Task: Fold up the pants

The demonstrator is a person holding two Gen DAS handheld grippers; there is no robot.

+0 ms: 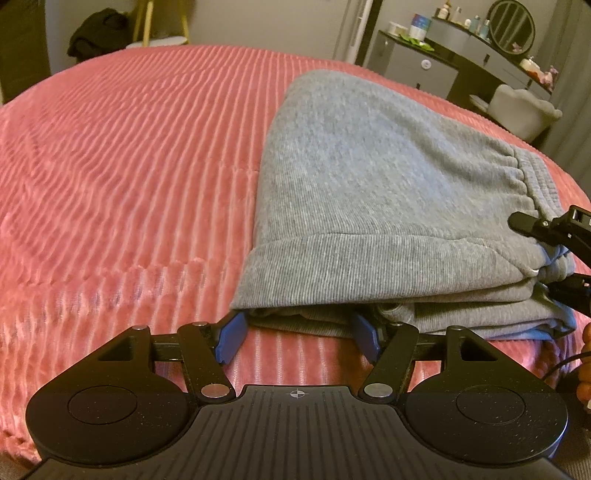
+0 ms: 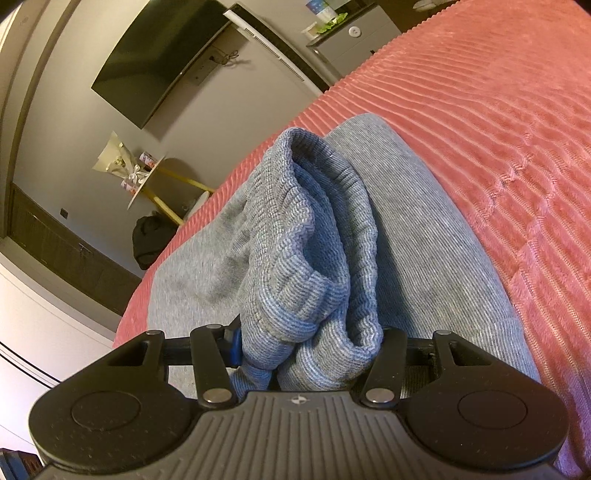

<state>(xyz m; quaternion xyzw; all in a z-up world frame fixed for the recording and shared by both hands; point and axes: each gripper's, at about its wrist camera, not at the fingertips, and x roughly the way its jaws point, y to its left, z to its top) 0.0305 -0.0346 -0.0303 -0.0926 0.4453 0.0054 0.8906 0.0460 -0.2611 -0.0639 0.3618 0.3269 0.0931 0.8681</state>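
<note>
1. The pants, grey knit, lie folded in a stack on the pink ribbed bedspread, toward the bed's right side in the left wrist view and close to its near edge.
2. The left gripper sits low at the near edge of the stack. Its blue-padded fingers stand apart, one at the stack's near left corner and the other further along the same edge. The folded edge lies just ahead of them, and nothing is pinched between the pads.
3. The right gripper is clamped on a bunched fold of the pants' ribbed band. The cloth fills the gap between the fingers and rises in a crumpled ridge above them.
4. In the left wrist view the right gripper's black fingers show at the stack's right end, by the gathered waistband.
5. Beyond the bed stand a grey dresser with a round mirror, and in the right wrist view a dark wall screen.
</note>
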